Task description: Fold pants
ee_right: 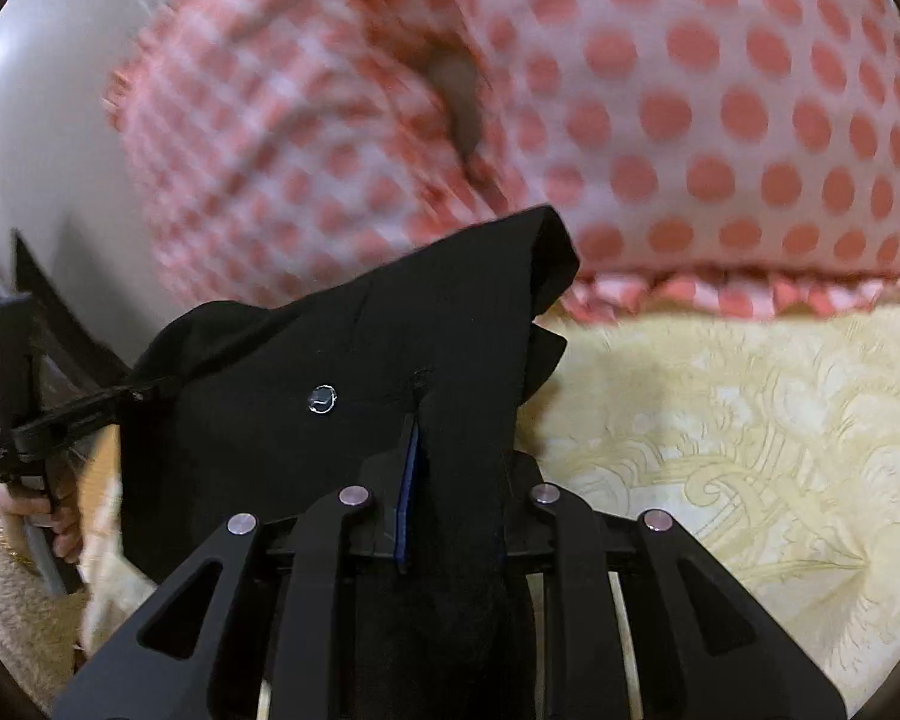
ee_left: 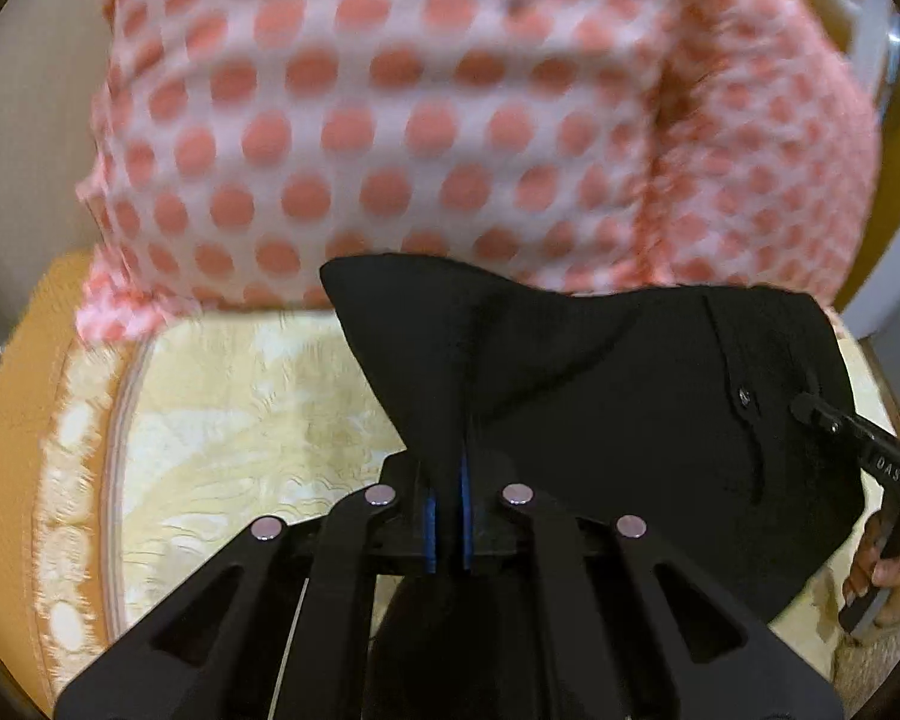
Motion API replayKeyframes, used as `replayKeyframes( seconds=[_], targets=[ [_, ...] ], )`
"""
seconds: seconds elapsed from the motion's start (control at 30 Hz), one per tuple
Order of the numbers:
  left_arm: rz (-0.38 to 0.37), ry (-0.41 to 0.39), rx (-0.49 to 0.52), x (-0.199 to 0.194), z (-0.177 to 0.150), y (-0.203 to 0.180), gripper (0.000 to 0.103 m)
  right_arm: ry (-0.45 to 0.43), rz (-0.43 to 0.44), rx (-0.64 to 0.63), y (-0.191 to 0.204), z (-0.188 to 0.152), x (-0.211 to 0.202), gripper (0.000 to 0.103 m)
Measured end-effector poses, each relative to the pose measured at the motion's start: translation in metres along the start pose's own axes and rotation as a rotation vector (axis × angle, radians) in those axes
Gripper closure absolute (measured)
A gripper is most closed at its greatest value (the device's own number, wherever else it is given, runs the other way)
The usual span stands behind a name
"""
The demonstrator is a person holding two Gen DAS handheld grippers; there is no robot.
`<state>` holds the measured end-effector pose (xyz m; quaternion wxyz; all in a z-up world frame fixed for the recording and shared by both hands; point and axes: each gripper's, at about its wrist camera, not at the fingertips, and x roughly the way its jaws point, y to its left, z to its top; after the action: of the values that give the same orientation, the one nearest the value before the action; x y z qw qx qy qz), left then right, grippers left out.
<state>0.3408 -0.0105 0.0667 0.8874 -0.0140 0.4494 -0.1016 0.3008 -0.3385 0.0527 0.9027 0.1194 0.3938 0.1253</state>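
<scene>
Left wrist view, black pants [ee_left: 600, 396] pinched in closed jaws, right jaws likewise clamped on waistband, above yellow cloth [ee_left: 228, 420]

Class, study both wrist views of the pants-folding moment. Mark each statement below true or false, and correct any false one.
1. The left gripper is shut on the black pants. True.
2. The right gripper hangs open with nothing in it. False: black cloth is pinched between its fingers.
3. The pants are blue denim. False: they are black.
4. A silver button shows on the pants in the right wrist view. True.
5. The surface below is a pale yellow patterned cloth. True.
6. The person wears a plain green top. False: the top is white with salmon-pink dots.
</scene>
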Motion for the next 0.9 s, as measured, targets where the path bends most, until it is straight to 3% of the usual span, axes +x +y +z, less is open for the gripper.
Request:
replayKeyframes(
  seconds=[0.13,0.2,0.27,0.3,0.4,0.47,0.53,0.6,0.7,0.8,0.9],
  targets=[
    [0.039,0.034,-0.035,0.031,-0.013,0.008,0.081,0.038,-0.101,-0.018,-0.002,-0.007,0.021,0.07],
    [0.053,0.039,-0.065,0.035,-0.017,0.011,0.07,0.048,-0.149,-0.029,-0.001,-0.007,0.021,0.056],
    [0.069,0.032,-0.104,0.028,-0.018,0.018,0.049,0.049,-0.221,-0.057,0.001,-0.008,0.018,0.033],
    [0.092,0.021,-0.113,0.022,-0.018,0.021,0.045,0.038,-0.26,-0.07,0.0,-0.009,0.013,0.03],
    [0.176,-0.088,-0.101,-0.022,-0.029,0.023,0.036,-0.07,-0.346,-0.079,0.0,-0.017,-0.026,0.028],
    [0.139,-0.153,-0.087,-0.049,-0.042,0.015,0.031,-0.137,-0.324,-0.102,0.008,-0.025,-0.052,0.029],
    [0.069,-0.182,-0.056,-0.068,-0.057,0.0,0.029,-0.159,-0.241,-0.166,0.028,-0.039,-0.072,0.029],
    [0.0,-0.188,-0.001,-0.082,-0.079,-0.025,0.025,-0.136,-0.209,-0.243,0.049,-0.054,-0.075,0.029],
    [-0.027,-0.165,0.077,-0.081,-0.097,-0.058,0.024,-0.059,-0.196,-0.348,0.076,-0.073,-0.062,0.029],
    [0.002,-0.1,0.127,-0.059,-0.102,-0.078,0.021,-0.002,-0.233,-0.398,0.089,-0.081,-0.045,0.029],
    [0.017,-0.004,0.106,-0.035,-0.107,-0.079,0.021,0.096,-0.271,-0.389,0.085,-0.087,-0.025,0.026]
  ],
)
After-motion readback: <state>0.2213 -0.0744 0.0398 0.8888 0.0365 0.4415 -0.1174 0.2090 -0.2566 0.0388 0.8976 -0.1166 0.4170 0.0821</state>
